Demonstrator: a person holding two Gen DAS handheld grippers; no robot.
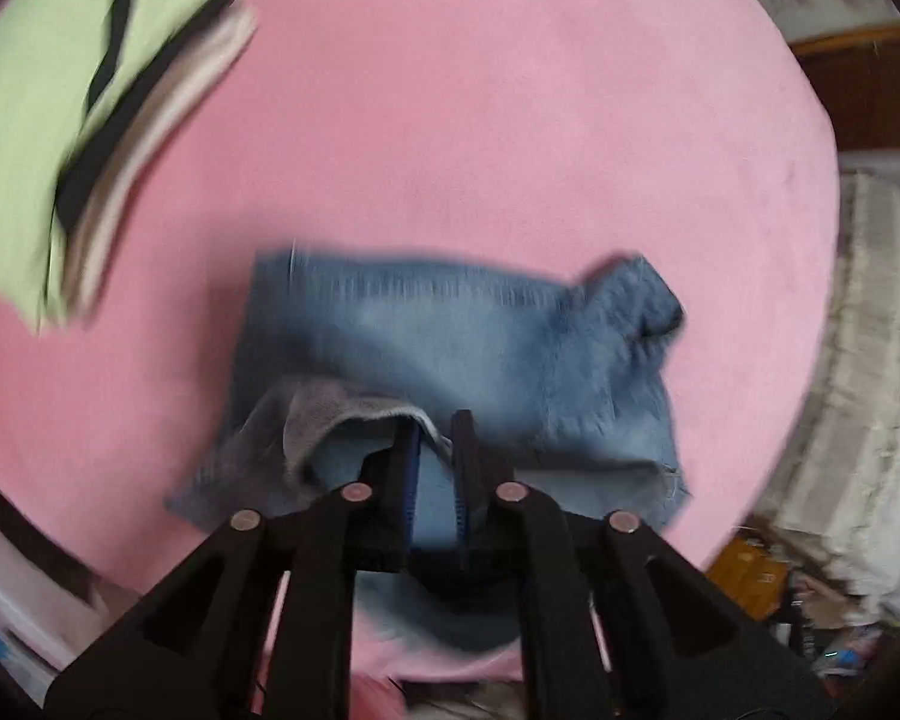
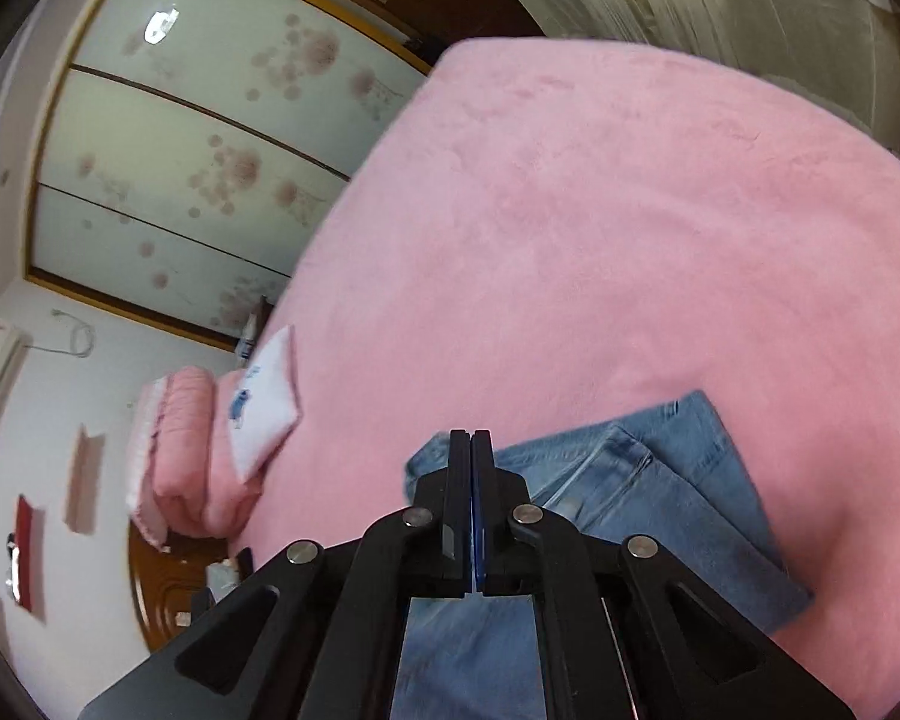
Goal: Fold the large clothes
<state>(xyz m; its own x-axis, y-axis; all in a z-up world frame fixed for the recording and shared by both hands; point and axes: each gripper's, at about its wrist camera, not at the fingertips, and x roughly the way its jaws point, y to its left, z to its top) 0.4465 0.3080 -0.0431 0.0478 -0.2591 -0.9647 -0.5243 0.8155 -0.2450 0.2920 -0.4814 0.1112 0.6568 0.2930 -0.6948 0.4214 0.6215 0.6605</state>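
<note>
Blue jeans (image 1: 468,336) lie partly folded on a pink blanket (image 1: 480,120). My left gripper (image 1: 438,426) hangs just over the jeans' near edge, where grey inner lining shows; its jaws stand a small gap apart with nothing clearly between them. In the right wrist view the jeans (image 2: 660,498) lie folded flat on the pink blanket (image 2: 600,240). My right gripper (image 2: 470,438) is shut, fingers pressed together, above the jeans' left end; no cloth shows between the fingers.
A stack of folded clothes with a light green piece on top (image 1: 48,120) lies at the far left of the bed. A rolled pink quilt (image 2: 198,450) and a white pillow (image 2: 267,396) sit at the bed's edge. Sliding wardrobe doors (image 2: 180,150) and curtains (image 2: 720,12) stand beyond.
</note>
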